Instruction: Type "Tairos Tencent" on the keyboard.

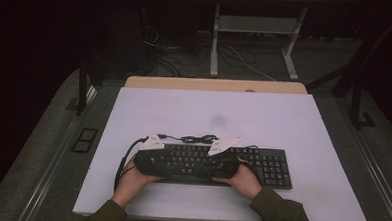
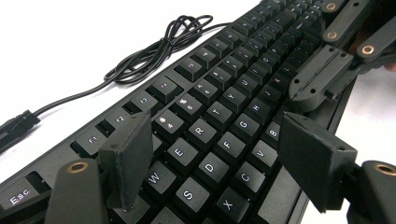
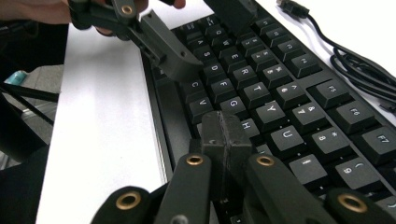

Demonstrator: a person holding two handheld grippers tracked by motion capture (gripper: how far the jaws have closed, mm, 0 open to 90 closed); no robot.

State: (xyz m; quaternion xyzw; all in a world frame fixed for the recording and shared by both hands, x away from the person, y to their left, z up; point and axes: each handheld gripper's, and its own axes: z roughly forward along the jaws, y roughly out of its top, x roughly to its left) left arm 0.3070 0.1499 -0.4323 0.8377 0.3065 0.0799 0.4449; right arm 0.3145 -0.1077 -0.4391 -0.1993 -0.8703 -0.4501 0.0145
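High view: my two hands come up from the bottom edge onto the near side of a black keyboard [image 1: 216, 164] that lies flat on the white desk [image 1: 303, 125], its cable [image 1: 195, 138] bunched just behind it. My left claw [image 1: 154, 156] sits over the left end of the keys, my right claw [image 1: 227, 159] over the middle, both low above them. In the left claw view my left claw [image 2: 212, 154] stands open, one pad [image 2: 128, 156] near the W key and the other [image 2: 315, 158] past the B, nothing pinched between them, and the cable [image 2: 154, 51] loops on the desk beyond the function row. In the right claw view my right claw [image 3: 226, 140] is fully closed, pads pressed flat together with nothing between, its tip just above the keys near H; whether it touches a key I cannot tell
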